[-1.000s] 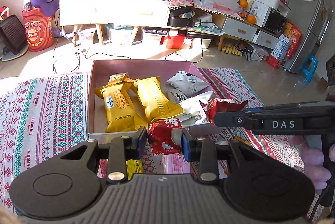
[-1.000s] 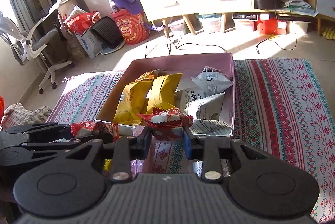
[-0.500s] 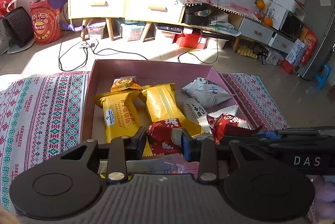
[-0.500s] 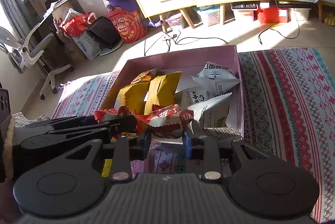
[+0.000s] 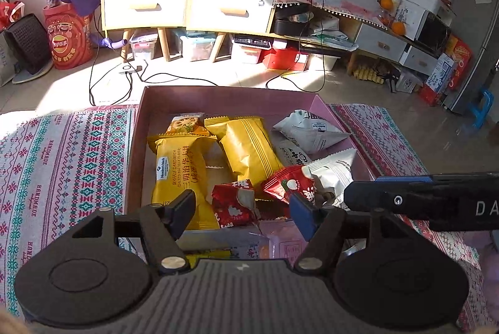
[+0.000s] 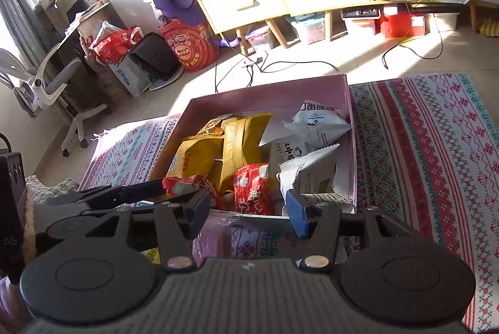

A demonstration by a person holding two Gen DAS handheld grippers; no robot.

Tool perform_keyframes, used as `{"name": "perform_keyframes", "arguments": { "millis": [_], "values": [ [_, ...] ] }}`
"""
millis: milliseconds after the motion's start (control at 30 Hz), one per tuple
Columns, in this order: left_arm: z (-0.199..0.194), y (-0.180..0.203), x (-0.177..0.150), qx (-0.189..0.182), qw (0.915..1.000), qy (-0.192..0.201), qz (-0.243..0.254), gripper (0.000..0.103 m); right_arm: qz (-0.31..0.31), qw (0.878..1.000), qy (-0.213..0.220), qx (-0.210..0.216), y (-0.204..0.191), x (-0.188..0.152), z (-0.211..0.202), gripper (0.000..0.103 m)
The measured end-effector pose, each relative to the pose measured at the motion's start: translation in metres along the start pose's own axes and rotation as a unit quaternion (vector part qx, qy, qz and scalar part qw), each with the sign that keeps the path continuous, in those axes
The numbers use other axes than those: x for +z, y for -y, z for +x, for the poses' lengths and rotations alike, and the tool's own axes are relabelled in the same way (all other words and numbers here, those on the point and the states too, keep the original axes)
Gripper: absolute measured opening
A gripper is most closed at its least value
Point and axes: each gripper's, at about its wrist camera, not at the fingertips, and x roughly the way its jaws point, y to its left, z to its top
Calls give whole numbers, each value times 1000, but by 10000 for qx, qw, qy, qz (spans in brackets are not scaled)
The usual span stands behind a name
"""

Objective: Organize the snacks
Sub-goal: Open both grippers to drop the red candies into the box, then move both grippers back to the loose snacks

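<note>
Black left gripper (image 5: 241,209) and right gripper (image 6: 246,210), just opened, angle down over pink box (image 5: 137,146).

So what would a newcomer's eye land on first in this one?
Probably the pink box on the patterned cloth, packed with snacks: two yellow packets on its left side, white pouches on its right, and two red packets at the near edge. Next, the left tool and right tool, both open just above those red packets with nothing gripped, their jaws having just been opening.
</note>
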Motion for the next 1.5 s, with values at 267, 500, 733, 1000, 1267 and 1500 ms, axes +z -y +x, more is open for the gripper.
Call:
{"name": "perform_keyframes", "arguments": {
  "millis": [267,500,733,1000,1267,1500],
  "values": [
    [-17,0,-10,-3,10000,-16,89,89,-318,9993,22,-170,-5,-5,-10,71],
    [-27,3,-21,95,9992,-88,378,95,-411,9987,10,-291,-1,-11,-13,79],
    [-30,-5,-40,271,9984,-173,467,101,-451,9979,-69,-456,2,-18,-13,85],
    [-33,-22,-57,395,9975,-425,399,101,-571,9959,-286,-640,4,-30,-11,86],
    [-40,-33,-68,390,9968,-502,489,101,-995,9917,-574,-570,-10,-57,-11,86],
    [-35,-38,-80,115,9961,-681,551,91,-1423,9861,-805,-282,-37,-79,-12,86]
  ]
}}
